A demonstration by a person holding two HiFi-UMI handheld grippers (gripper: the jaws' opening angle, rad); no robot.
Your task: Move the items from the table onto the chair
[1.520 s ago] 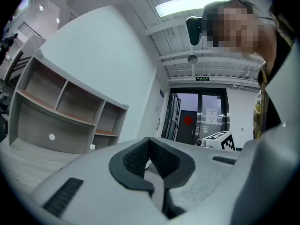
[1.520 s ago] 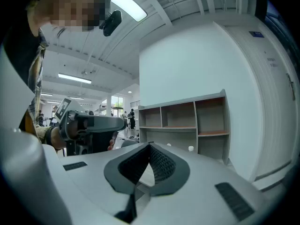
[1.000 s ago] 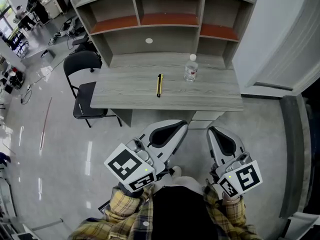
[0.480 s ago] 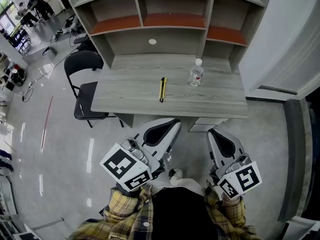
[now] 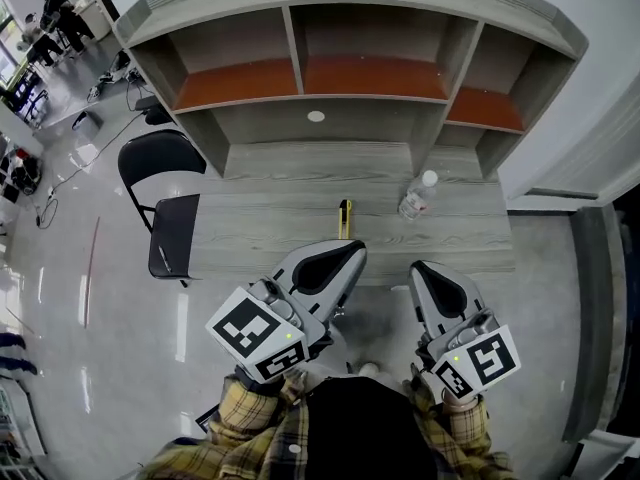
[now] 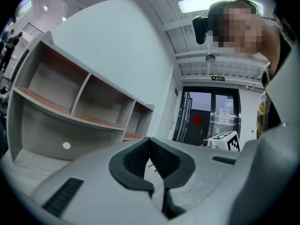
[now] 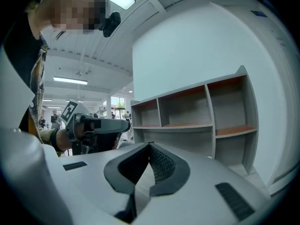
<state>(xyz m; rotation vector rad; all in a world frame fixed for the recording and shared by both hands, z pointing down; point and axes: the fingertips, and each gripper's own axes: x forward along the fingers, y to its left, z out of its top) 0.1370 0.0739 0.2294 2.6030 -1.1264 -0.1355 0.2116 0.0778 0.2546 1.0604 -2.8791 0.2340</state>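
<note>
Cutter (image 5: 345, 216) partly behind left gripper (image 5: 352, 251)

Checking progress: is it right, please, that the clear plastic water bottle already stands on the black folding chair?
No. The head view shows the clear plastic water bottle standing on the grey wooden desk, not the black folding chair.

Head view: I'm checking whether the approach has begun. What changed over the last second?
The left gripper and right gripper both advanced toward the table. The left now shows over its near edge, by the knife. Nothing was gripped or released; both are shut and empty. The knife, the bottle and the chair stayed put.
</note>
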